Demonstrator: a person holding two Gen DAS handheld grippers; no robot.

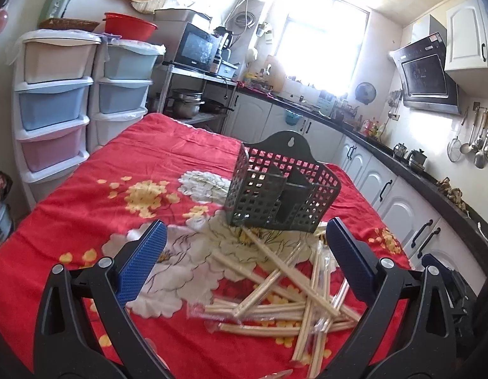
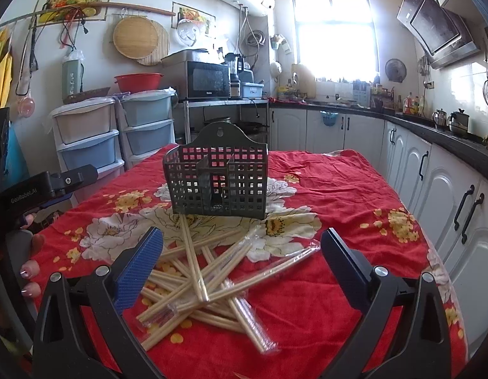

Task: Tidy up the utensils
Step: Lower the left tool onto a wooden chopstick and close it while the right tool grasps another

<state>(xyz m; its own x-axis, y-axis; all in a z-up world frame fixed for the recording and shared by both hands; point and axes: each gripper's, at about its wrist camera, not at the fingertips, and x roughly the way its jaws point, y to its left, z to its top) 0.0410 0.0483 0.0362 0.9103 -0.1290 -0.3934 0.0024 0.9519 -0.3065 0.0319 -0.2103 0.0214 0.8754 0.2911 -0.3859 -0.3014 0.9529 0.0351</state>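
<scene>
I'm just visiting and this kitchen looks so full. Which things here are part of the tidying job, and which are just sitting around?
Part of the job:
- chopsticks, piled loose on the red cloth
- dark holder basket, standing empty behind them
- left gripper and right gripper, jaws open

Just sitting around:
- microwave
- red basin
- plastic drawers
- kettles

Ahead of the fingers, a bright window (image 2: 334,31) floods the kitchen with light. White cabinets (image 2: 433,177) run along the right; pastel drawer units (image 1: 54,101) and a microwave (image 2: 207,79) stand left.
</scene>
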